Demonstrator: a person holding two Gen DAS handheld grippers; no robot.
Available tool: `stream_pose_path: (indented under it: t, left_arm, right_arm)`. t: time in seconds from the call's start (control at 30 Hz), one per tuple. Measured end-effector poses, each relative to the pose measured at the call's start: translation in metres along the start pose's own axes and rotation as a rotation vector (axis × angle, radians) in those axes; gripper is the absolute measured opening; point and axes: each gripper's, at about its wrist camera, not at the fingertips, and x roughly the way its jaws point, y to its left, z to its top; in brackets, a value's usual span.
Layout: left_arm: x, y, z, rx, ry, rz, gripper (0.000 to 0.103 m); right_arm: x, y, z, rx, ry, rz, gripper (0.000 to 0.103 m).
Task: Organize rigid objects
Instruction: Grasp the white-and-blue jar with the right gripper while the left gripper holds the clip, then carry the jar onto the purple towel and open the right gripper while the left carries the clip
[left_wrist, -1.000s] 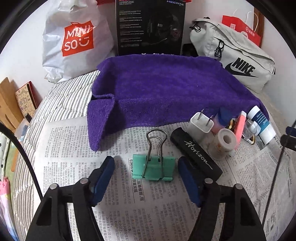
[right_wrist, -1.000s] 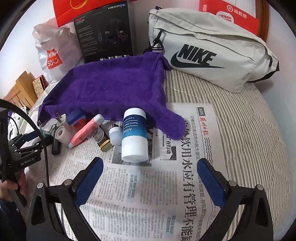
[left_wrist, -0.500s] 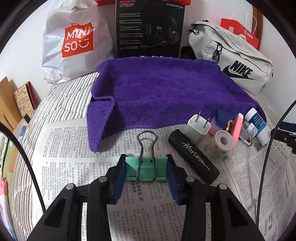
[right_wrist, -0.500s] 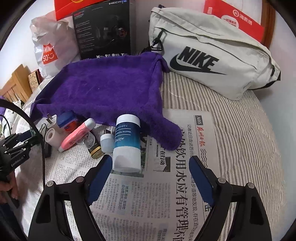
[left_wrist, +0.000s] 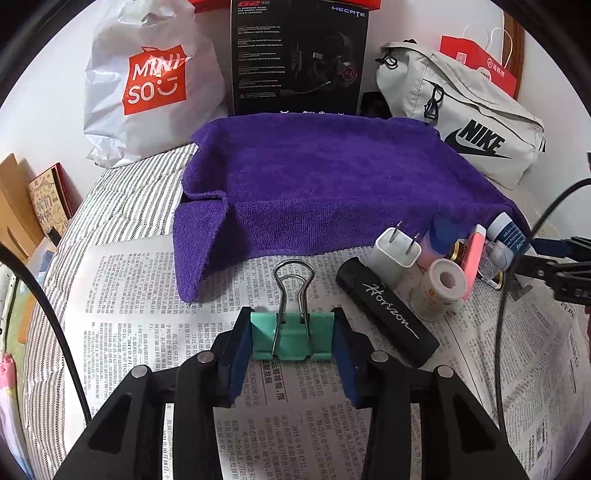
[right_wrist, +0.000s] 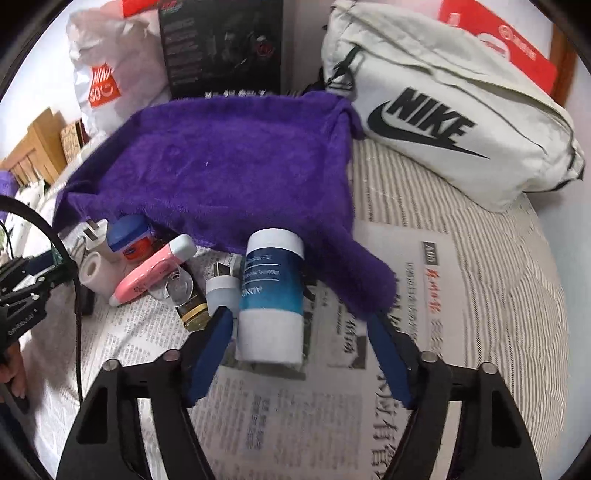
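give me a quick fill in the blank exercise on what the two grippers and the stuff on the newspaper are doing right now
1. The left gripper is shut on a ____ binder clip.
2. The black case right of the clip bears the word ____.
3. The right gripper is open around an upright blue and white ____.
4. Behind the items lies a ____ towel.

Missing words: green; Horizon; bottle; purple

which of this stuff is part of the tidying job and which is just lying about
Job:
binder clip, gripped by the left gripper
blue bottle, inside the open right gripper
black stick
plug
tape roll
pink tube

Lying about:
Nike bag
Miniso bag
headset box
newspaper
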Motion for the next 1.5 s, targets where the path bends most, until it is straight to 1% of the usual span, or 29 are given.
stream_pose_path:
  t: [0.07,0.1,0.13,0.17,0.23,0.3,0.4,0.53,0.63,0.77,0.9,1.07,1.1,1.2,1.43,1.5]
  left_arm:
    - [0.0,0.001,0.0,0.0,0.0,0.0,0.039]
    - [0.0,0.0,0.0,-0.001,0.0,-0.001,0.039]
    - [0.0,0.0,0.0,0.0,0.0,0.0,0.039]
    - [0.0,0.0,0.0,0.001,0.0,0.001,0.039]
    - [0.001,0.0,0.0,0.003,0.0,0.003,0.039]
    - [0.001,0.0,0.0,0.002,0.0,0.003,0.039]
    - [0.001,0.0,0.0,0.003,0.0,0.003,0.039]
    - [0.001,0.0,-0.001,0.002,-0.001,0.003,0.039]
    - [0.001,0.0,-0.001,0.003,-0.001,0.004,0.039]
    - [0.001,0.001,-0.001,0.002,-0.001,0.003,0.039]
    - [0.001,0.001,0.0,0.003,-0.001,0.004,0.039]
    - [-0.002,0.003,-0.001,-0.001,0.014,-0.013,0.039]
    - [-0.005,0.007,-0.002,-0.019,0.026,-0.025,0.039]
    - [-0.018,0.013,-0.002,-0.062,0.024,-0.055,0.039]
    - [-0.043,0.02,0.009,-0.099,0.017,-0.036,0.039]
    - [-0.048,0.021,0.015,-0.105,0.019,-0.043,0.039]
  right_arm:
    - [0.005,0.0,0.003,0.007,0.011,0.027,0.053]
    - [0.007,0.001,0.004,0.015,0.017,0.047,0.049]
    - [0.008,0.002,0.005,0.019,0.02,0.064,0.043]
    - [0.009,0.004,0.005,0.018,0.021,0.067,0.041]
    - [0.013,0.008,0.005,0.005,0.026,0.05,0.041]
    - [0.014,0.012,0.006,-0.001,0.006,0.04,0.041]
    - [0.016,0.014,0.008,-0.001,-0.01,0.042,0.038]
    - [0.016,0.014,0.005,0.003,-0.038,0.049,0.038]
    - [0.012,0.012,0.0,0.0,-0.024,0.049,0.038]
    - [0.011,0.009,-0.004,0.018,-0.031,0.057,0.038]
    - [0.006,0.01,-0.007,-0.014,-0.013,0.057,0.038]
    - [-0.01,0.007,-0.008,-0.019,-0.032,0.071,0.038]
    - [-0.015,0.005,-0.008,-0.018,-0.037,0.072,0.038]
    - [-0.025,0.003,-0.008,-0.018,-0.035,0.087,0.038]
    - [-0.043,0.01,-0.004,-0.044,-0.048,0.145,0.038]
    - [-0.047,0.013,-0.002,-0.055,-0.056,0.148,0.038]
